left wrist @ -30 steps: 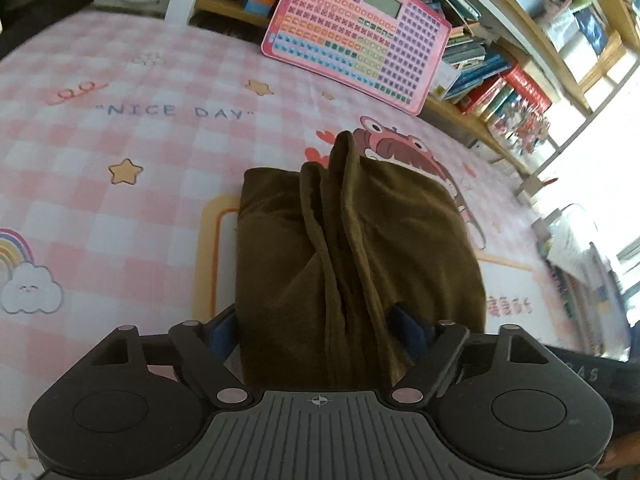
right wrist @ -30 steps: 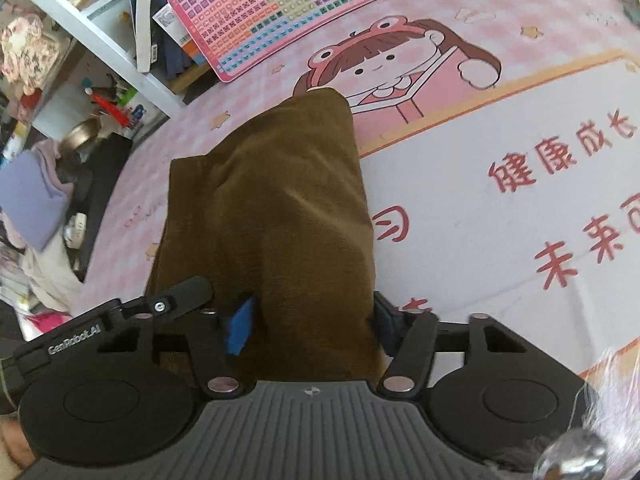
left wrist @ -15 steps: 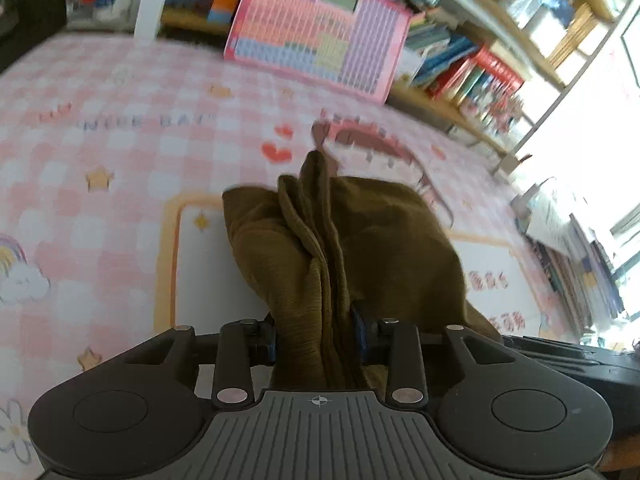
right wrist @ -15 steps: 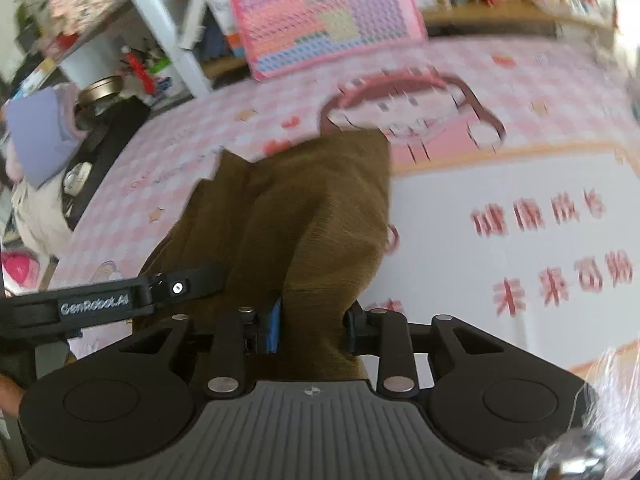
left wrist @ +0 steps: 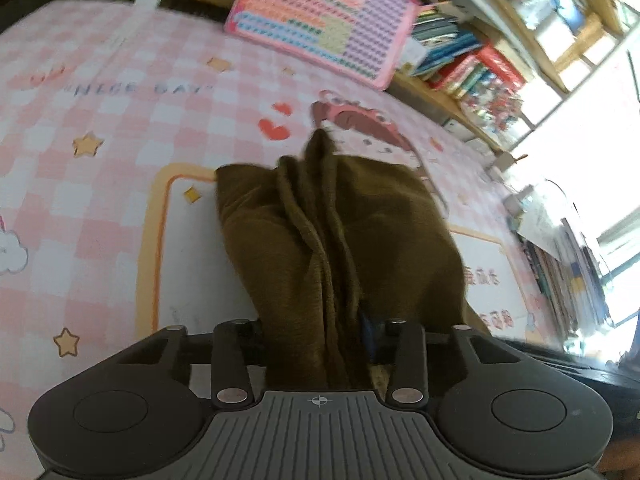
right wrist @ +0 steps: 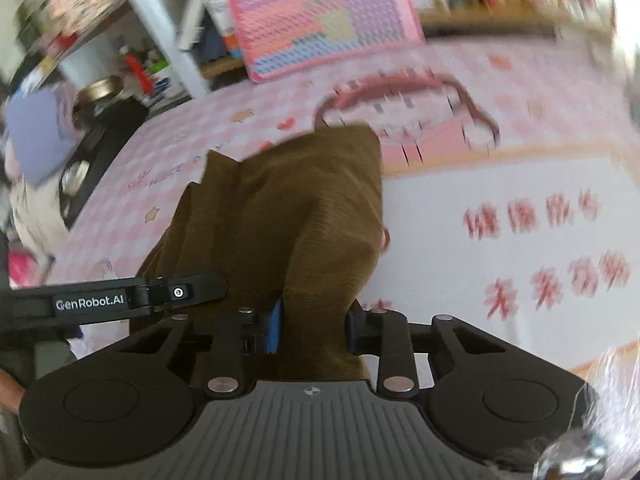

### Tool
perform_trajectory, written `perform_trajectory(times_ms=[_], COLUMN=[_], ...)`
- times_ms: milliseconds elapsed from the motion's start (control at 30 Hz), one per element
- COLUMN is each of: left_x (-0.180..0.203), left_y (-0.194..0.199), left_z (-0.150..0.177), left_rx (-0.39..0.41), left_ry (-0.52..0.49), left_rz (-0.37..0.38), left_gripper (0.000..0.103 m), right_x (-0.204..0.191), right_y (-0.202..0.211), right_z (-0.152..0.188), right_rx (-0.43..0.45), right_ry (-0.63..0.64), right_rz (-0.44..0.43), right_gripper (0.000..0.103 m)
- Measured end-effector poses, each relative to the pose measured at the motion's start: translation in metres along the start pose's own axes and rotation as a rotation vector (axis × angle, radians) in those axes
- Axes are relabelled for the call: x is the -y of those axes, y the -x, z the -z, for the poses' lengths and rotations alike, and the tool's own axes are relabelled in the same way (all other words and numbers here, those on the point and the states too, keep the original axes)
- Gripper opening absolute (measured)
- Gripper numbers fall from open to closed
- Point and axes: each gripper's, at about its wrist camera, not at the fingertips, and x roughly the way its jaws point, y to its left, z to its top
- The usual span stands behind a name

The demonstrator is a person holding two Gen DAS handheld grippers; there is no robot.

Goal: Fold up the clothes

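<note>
You are working over a bed (left wrist: 100,208) spread with a pink-and-white checked sheet printed with stars, hearts, a cartoon girl and a white panel of red characters. A brown garment (left wrist: 320,232) lies bunched on it, its far end on the sheet over the girl's picture. A pink keyboard toy (left wrist: 324,12) leans at the far edge against the shelves.

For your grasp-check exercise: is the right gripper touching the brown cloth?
Touching. The right wrist view shows the right gripper with both pads pressed into the bunched brown cloth.
</note>
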Motion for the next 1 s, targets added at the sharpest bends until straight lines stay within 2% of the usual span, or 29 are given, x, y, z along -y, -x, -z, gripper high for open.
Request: perform_trajectory(times_ms=[33, 133, 267, 300, 500, 533, 567, 667, 833, 1000], left_x=[0.004, -0.002, -0.014, -0.016, -0.014, -0.013, -0.012, -0.006, 0.005, 0.015], left_y=[0.002, 0.001, -0.004, -0.005, -0.014, -0.014, -0.015, -0.008, 0.012, 0.028], left_z=[0.001, 0.002, 0.004, 0.004, 0.001, 0.001, 0.001, 0.002, 0.002, 0.000], left_rx=[0.003, -0.018, -0.036, -0.039, -0.039, -0.033, -0.028, -0.002, 0.063, 0.115], left_ry=[-0.013, 0.010, 0.062, 0.068, 0.061, 0.061, 0.061, 0.038, -0.001, -0.026], left_rz=[-0.001, -0.001, 0.004, 0.004, 0.011, 0.004, -0.002, -0.007, 0.032, 0.060], left_gripper=[0.037, 0.038, 0.051, 0.054, 0.056, 0.056, 0.051, 0.035, 0.031, 0.032], right_x=[-0.003, 0.010, 0.020, 0.020, 0.021, 0.022, 0.022, 0.013, -0.004, -0.007], right_y=[0.002, -0.002, -0.008, -0.010, -0.023, -0.025, -0.025, -0.018, 0.008, 0.027], right_z=[-0.001, 0.000, 0.004, 0.005, 0.005, 0.005, 0.006, 0.005, 0.002, -0.002], right_rx=[0.005, -0.036, -0.055, -0.055, -0.057, -0.060, -0.059, -0.038, 0.055, 0.114], right_ry=[0.023, -0.053, -0.115, -0.119, -0.152, -0.165, -0.170, -0.126, -0.036, -0.013], right_rz=[0.005, -0.022, -0.026, -0.025, -0.041, -0.050, -0.058, -0.067, -0.054, -0.061], right_gripper=[0.028, 0.029, 0.044, 0.044, 0.051, 0.049, 0.041, 0.027, 0.026, 0.025])
